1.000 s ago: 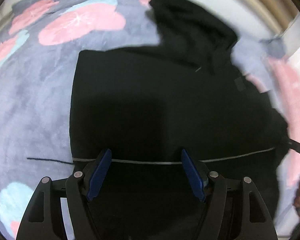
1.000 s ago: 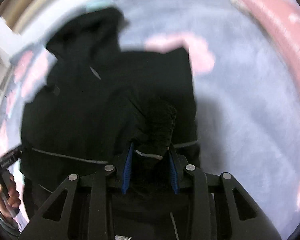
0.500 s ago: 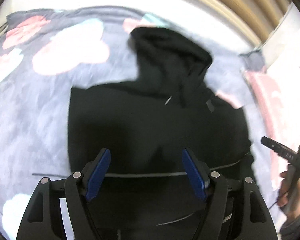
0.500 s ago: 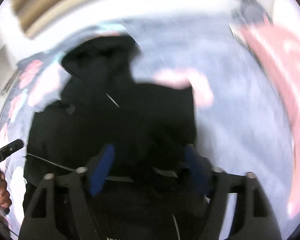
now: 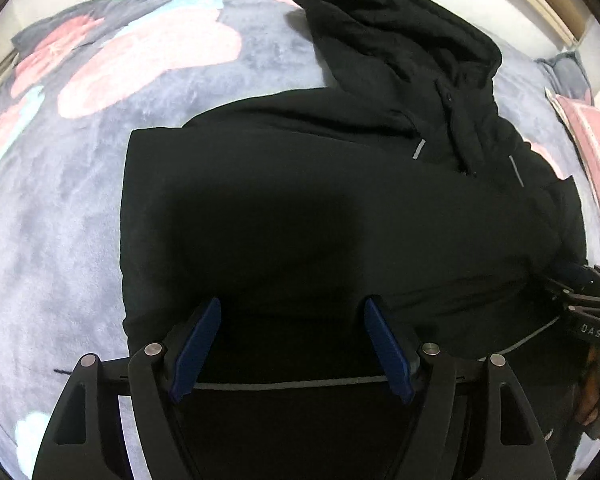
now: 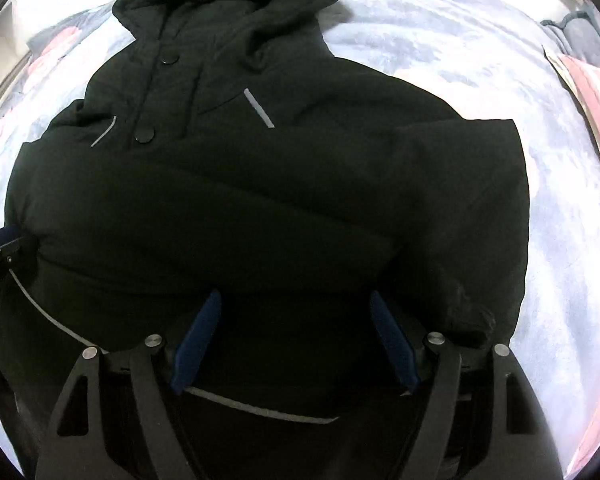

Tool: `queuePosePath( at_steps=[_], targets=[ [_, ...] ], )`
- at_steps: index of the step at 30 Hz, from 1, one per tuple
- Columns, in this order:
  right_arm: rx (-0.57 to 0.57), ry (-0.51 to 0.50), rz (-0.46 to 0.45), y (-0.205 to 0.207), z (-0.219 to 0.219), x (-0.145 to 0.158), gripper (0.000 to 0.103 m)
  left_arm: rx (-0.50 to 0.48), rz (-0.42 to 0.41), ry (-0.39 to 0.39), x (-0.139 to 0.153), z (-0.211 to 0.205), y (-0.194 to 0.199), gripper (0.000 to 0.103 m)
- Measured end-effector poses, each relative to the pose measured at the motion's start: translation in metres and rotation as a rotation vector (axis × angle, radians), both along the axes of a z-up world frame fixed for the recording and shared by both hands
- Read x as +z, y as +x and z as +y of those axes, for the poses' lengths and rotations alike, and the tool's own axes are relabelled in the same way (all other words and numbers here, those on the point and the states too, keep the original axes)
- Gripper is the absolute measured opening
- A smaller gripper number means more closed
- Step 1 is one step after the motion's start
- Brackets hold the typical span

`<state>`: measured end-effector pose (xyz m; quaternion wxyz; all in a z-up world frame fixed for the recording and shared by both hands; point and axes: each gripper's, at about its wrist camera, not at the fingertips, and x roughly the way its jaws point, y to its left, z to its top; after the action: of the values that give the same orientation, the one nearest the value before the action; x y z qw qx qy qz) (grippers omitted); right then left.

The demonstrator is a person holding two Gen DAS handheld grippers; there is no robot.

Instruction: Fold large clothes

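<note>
A black hooded jacket [image 5: 300,208] lies spread on a grey blanket [image 5: 52,240] patterned with pink and pale-blue blotches, its hood [image 5: 396,32] pointing to the far side and its hem toward the near side. In the left wrist view the left gripper [image 5: 292,344] hangs over the near part of the jacket with its blue-padded jaws spread wide and nothing between them; a thin pale stripe [image 5: 292,385] runs across the cloth just behind the fingertips. The jacket's left edge looks straight and folded — the left sleeve cannot be made out separately.

In the right wrist view the right gripper [image 6: 296,340] also hovers over the near part of the jacket, jaws spread apart and holding nothing. Here the hood [image 6: 236,12] lies at the far side, with two dark snap buttons [image 6: 168,58] down the placket and short reflective strips (one on each side of the chest) [image 6: 259,108]. A sleeve [image 6: 460,220] is laid across the right side of the body, its cuff [image 6: 470,316] near the right fingertip. A pink pillow [image 6: 596,112] sits at the far right edge of the blanket. The other gripper's tip shows at the left edge — close beside the jacket.
</note>
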<state>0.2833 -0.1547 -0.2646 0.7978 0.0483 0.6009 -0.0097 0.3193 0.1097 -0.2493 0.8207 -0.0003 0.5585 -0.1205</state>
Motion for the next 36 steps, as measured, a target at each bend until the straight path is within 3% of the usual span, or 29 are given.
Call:
queuePosePath(
  at_steps=[3,6,8,10,13,15,18,26,30,36],
  targets=[
    [-0.004,0.03,-0.002,-0.008,-0.003,0.022,0.076,-0.016,-0.015,-0.056,0.02,0.009,-0.011,0.075],
    [0.014,0.078,-0.071,-0.035,-0.007,0.056,0.076,-0.039,-0.048,-0.16,0.05,0.03,-0.037,0.076],
    [0.02,0.054,-0.088,-0.052,-0.006,0.064,0.076,-0.05,-0.064,-0.188,0.057,0.038,-0.054,0.076],
    [0.02,0.009,-0.067,-0.064,-0.008,0.056,0.076,-0.041,-0.062,-0.15,0.05,0.046,-0.064,0.076],
    [0.022,-0.047,0.005,-0.075,-0.017,0.02,0.074,0.019,0.058,-0.061,0.004,0.055,-0.055,0.075],
    [0.021,-0.035,0.017,-0.077,-0.022,0.01,0.076,0.005,0.052,-0.043,-0.013,0.054,-0.055,0.078],
    [0.004,-0.031,0.035,-0.07,-0.023,0.005,0.079,-0.046,0.034,0.01,-0.016,0.046,-0.052,0.084],
    [0.015,-0.037,0.057,-0.069,-0.024,0.01,0.08,-0.036,0.026,0.008,-0.01,0.045,-0.052,0.085],
    [0.018,0.012,0.082,-0.059,-0.029,0.047,0.08,-0.133,-0.022,-0.015,0.034,0.044,-0.058,0.085],
    [-0.019,0.078,-0.074,-0.02,-0.048,0.126,0.08,-0.128,-0.212,-0.097,0.124,0.053,-0.028,0.085]
  ],
)
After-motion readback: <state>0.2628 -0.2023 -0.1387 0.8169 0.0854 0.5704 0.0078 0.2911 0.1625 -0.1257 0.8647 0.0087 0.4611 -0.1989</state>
